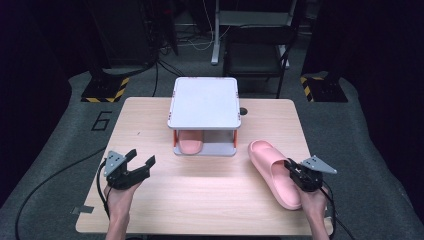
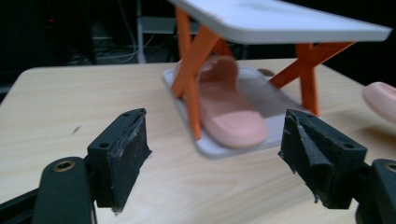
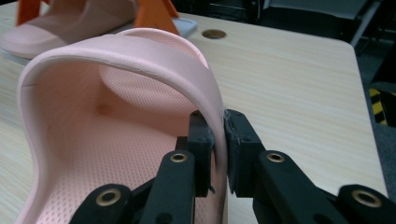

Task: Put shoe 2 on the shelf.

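A pink slipper [image 1: 272, 172] lies on the wooden table's right side, toe pointing away. My right gripper [image 1: 291, 168] is shut on the right edge of its strap; in the right gripper view the pads [image 3: 219, 128] pinch the strap of the slipper [image 3: 116, 107]. A second pink slipper [image 1: 191, 142] sits on the lower shelf of a small rack [image 1: 204, 102] with a white top and orange legs. My left gripper [image 1: 141, 161] hovers open at the table's left front, holding nothing. In the left gripper view it [image 2: 212, 140] faces the shelved slipper [image 2: 229, 112] under the rack [image 2: 280, 21].
A round cable hole [image 1: 243, 111] is in the table behind the rack's right corner. A dark chair [image 1: 257, 55] stands beyond the far edge. Bare wood [image 1: 210, 195] stretches between the two grippers along the front.
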{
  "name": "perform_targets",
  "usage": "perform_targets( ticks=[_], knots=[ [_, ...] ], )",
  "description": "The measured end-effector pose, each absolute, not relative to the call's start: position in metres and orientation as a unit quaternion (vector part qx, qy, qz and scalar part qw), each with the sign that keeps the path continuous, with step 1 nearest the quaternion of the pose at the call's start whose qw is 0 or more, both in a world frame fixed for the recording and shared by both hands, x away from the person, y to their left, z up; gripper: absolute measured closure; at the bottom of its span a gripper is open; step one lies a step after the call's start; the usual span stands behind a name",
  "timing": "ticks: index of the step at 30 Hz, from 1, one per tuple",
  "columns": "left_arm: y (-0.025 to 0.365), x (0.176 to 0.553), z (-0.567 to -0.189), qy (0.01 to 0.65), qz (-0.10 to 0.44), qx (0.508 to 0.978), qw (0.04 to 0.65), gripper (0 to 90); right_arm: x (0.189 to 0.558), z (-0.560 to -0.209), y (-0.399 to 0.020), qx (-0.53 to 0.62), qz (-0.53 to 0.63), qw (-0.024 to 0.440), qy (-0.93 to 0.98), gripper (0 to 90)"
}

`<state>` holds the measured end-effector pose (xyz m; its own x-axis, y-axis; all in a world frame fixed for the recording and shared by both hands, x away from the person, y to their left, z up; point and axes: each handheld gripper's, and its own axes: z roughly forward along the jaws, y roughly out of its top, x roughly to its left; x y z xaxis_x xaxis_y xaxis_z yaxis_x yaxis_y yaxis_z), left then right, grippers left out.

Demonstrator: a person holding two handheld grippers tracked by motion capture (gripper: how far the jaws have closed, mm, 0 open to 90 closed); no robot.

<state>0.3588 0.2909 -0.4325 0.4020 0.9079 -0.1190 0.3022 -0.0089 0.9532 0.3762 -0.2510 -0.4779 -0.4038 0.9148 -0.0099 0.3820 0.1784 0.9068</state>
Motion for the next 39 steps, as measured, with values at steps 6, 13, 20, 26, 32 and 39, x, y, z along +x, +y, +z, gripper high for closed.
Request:
perform_targets(
  ticks=[6, 13, 20, 26, 32, 39],
  knots=[
    [0.261, 0.388, -0.41, 0.418, 0.273, 0.68, 0.537, 24.9, 0.383, -0.463, -0.222, 0.436, 0.451, 0.294, 0.721, 81.5],
    [0.232, 0.424, -0.383, 0.379, 0.271, 0.697, 0.546, 25.3, 0.395, -0.469, -0.189, 0.434, 0.458, 0.268, 0.728, 81.2],
    [0.213, 0.471, -0.376, 0.379, 0.248, 0.716, 0.532, 25.9, 0.41, -0.482, -0.156, 0.437, 0.461, 0.259, 0.727, 80.6],
    [0.207, 0.489, -0.382, 0.39, 0.249, 0.726, 0.509, 25.9, 0.422, -0.483, -0.138, 0.431, 0.459, 0.265, 0.73, 80.6],
    [0.209, 0.497, -0.386, 0.403, 0.253, 0.725, 0.498, 26.0, 0.44, -0.488, -0.119, 0.439, 0.456, 0.268, 0.727, 80.1],
    [0.209, 0.502, -0.391, 0.398, 0.261, 0.73, 0.491, 28.0, 0.459, -0.488, -0.093, 0.454, 0.439, 0.287, 0.72, 79.6]
  ],
)
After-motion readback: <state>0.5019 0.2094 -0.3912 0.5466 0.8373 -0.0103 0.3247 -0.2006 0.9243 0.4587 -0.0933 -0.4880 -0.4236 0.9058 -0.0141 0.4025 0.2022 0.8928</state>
